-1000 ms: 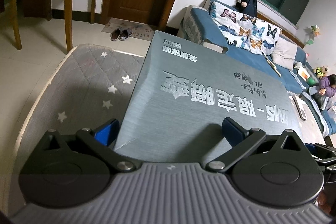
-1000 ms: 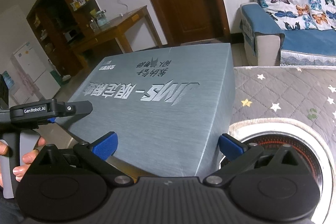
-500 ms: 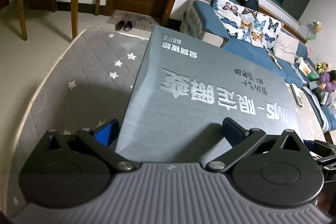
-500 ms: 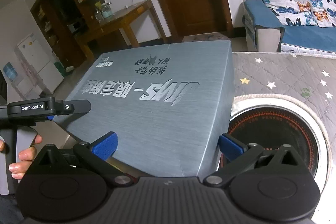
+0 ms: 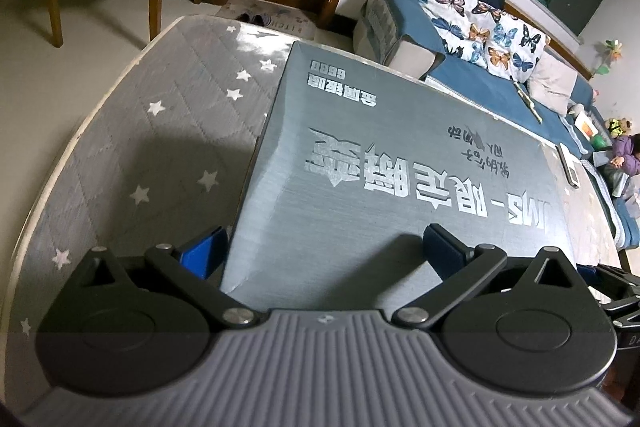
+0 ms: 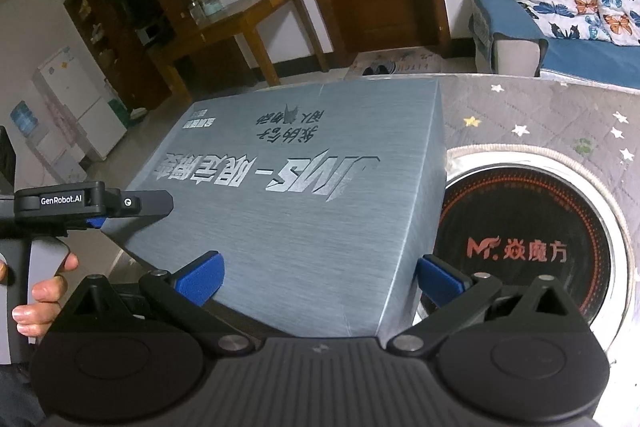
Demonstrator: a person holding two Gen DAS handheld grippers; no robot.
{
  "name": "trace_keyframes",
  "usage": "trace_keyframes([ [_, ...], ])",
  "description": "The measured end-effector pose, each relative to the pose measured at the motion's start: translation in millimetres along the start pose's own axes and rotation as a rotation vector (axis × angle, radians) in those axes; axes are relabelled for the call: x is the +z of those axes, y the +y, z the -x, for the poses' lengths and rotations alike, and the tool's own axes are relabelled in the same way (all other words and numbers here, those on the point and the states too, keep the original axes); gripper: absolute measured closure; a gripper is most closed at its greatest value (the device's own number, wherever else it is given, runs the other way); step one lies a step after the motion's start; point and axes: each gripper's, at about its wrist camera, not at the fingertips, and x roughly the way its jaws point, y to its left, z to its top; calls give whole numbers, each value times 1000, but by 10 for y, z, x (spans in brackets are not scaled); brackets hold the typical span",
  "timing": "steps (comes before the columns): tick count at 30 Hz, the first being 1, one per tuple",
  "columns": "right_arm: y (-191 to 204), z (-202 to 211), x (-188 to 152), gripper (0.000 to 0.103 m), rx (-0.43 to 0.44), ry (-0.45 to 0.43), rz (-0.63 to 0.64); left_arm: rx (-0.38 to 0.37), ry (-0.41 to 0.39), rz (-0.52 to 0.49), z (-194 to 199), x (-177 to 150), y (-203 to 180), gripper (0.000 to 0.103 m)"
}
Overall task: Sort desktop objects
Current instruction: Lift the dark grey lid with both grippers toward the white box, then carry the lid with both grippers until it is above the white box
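You are holding a big grey box (image 5: 400, 163) with both claws, one at each near corner. It sits over the grey star cloth (image 5: 168, 115) on the table, and it looks a bit lifted at your end, but you cannot tell for sure if the far end is touching the cloth.

Your left gripper (image 5: 322, 247) is spread wide. Its two blue pads sit on either side of the near left corner of the box. It looks like it is pressing on the box, but you cannot tell how hard.

Your right gripper (image 6: 320, 277) is spread wide too. Its blue pads hug the near right corner of the box. Just to the right of the box is the round black cooker (image 6: 524, 243) set into the table.

This looks like the carry step: you are moving the box to where it belongs. Next you need to keep both claws level and move them together, so the box does not twist or slip. Keep it off the cooker.

The long side of the box runs left to right, from one claw to the other. The big silver words on top are upside down to you, so the top of the words is on your side.
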Motion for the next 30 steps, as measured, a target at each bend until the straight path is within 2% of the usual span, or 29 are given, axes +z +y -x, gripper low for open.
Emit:
trace_keyframes([
  [9,63,27,-123,0,-7,20,7,-7,21,12,-22,-87,41,0],
  [11,67,29,-132,0,-6,20,0,-12,13,8,-221,-102,220,0],
  [30,68,112,-242,0,26,12,0,12,-12,6,-344,-263,609,0],
])
